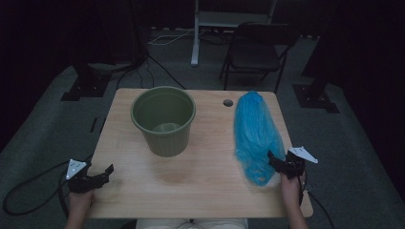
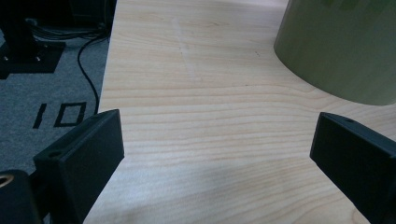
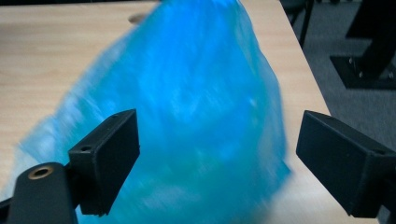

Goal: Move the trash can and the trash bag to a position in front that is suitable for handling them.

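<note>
A blue plastic bag (image 1: 257,132) lies lengthwise on the right side of the wooden table (image 1: 205,181). My right gripper (image 1: 276,162) sits at the bag's near end with its jaws open. In the right gripper view the bag (image 3: 187,107) lies between the spread jaws of that gripper (image 3: 217,154), and I cannot tell whether they touch it. A green bucket (image 1: 164,120) stands upright left of centre. My left gripper (image 1: 106,173) rests open at the table's near left edge; in its own view the gripper (image 2: 217,149) holds nothing and the bucket's wall (image 2: 341,46) is at upper right.
A small round hole (image 1: 228,102) sits in the table near its far edge. A dark folding chair (image 1: 258,50) and a white stand leg (image 1: 195,33) are behind the table. Cables (image 1: 28,191) trail on the grey floor at left.
</note>
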`<state>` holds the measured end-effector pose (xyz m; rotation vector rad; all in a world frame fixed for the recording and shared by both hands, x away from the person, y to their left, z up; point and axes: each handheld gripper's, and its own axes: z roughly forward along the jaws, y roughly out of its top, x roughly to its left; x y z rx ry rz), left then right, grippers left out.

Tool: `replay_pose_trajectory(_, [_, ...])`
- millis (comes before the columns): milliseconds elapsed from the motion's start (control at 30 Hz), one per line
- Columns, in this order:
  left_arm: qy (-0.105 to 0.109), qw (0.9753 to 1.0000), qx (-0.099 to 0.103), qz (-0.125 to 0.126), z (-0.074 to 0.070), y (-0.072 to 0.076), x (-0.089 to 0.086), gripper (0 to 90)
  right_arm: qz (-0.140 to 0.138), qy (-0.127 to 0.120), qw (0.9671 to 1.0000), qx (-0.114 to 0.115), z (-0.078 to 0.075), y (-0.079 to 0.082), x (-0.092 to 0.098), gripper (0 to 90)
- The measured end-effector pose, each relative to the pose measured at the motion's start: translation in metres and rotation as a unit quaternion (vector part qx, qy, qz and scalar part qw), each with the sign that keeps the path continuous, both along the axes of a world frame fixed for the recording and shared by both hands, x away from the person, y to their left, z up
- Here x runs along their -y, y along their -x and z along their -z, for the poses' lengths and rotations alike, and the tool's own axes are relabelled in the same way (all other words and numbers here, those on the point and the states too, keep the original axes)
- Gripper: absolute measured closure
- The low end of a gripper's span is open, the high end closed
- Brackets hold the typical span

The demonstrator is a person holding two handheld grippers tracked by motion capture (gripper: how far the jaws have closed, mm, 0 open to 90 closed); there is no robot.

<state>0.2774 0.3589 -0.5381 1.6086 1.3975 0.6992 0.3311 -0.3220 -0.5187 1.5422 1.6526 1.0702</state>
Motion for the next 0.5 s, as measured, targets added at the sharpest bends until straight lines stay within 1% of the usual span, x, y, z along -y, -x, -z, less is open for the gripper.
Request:
replay_pose_trajectory(100, [0.002,1.0000,0.002,0.003,-0.002,-0.006,0.002,3.4,-0.016,-0.008,0.9998,0.005,-0.007,-0.011,-0.013,12.8])
replay_pose_trajectory(167, [0.001,1.0000,0.001,0.004,-0.002,-0.012,0.004,3.4,-0.030,-0.015,0.9994,0.003,-0.011,-0.019,-0.024,12.8])
replay_pose_trajectory(233, [0.000,1.0000,-0.001,0.005,-0.002,-0.018,0.005,3.4,-0.046,-0.014,0.9988,0.003,-0.014,-0.027,-0.035,12.8])
replay_pose_trajectory(333, [0.007,1.0000,-0.002,0.007,-0.003,-0.027,0.008,3.4,-0.067,-0.008,0.9977,0.002,-0.018,-0.036,-0.051,12.8])
replay_pose_trajectory(367, [0.008,0.9999,-0.002,0.009,-0.003,-0.030,0.009,3.4,-0.080,-0.009,0.9968,0.001,-0.021,-0.041,-0.057,12.8])
replay_pose_trajectory(400, [0.009,0.9999,-0.002,0.011,-0.004,-0.033,0.010,3.4,-0.085,-0.008,0.9963,0.001,-0.023,-0.045,-0.062,12.8])
replay_pose_trajectory(500, [0.004,0.9999,-0.001,0.015,-0.006,-0.042,0.016,3.4,-0.103,-0.014,0.9946,-0.001,-0.027,-0.056,-0.076,12.8])
